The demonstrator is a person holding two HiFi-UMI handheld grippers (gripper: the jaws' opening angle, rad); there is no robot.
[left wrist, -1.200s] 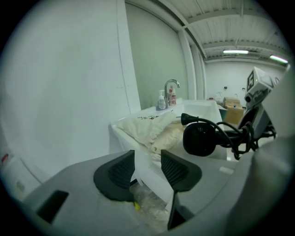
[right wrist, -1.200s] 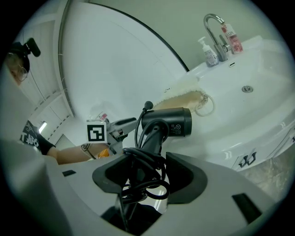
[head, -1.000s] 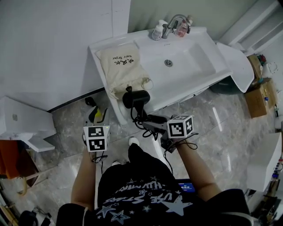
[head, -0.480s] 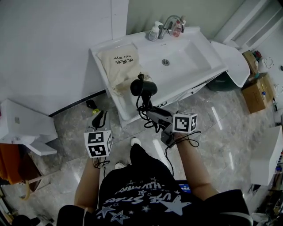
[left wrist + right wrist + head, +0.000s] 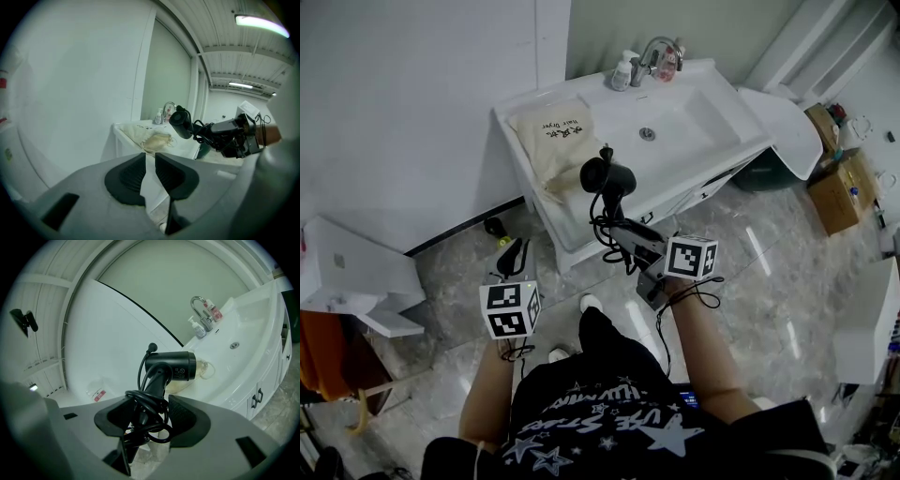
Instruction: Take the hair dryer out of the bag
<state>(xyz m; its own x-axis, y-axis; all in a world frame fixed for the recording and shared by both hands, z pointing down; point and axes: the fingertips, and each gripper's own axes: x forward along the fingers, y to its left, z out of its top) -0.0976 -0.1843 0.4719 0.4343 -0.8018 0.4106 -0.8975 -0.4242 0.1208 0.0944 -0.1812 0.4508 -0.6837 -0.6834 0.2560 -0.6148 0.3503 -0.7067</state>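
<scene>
Black hair dryer (image 5: 607, 176) now higher and clear of the bag than a second ago; left gripper (image 5: 149, 159) withdrawn.
Left gripper's jaws stand narrow and empty, judged no longer needed to pin the bag. Right gripper (image 5: 149, 408) clamps the dryer's handle over its coiled cord, likely so the cord comes along. Beyond, the cream drawstring cloth bag (image 5: 558, 136) lies slack on the white washbasin counter (image 5: 717, 80).

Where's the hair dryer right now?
Head view, centre: the hair dryer is in the right gripper, held by its handle over the counter edge, beside the bag.
</scene>
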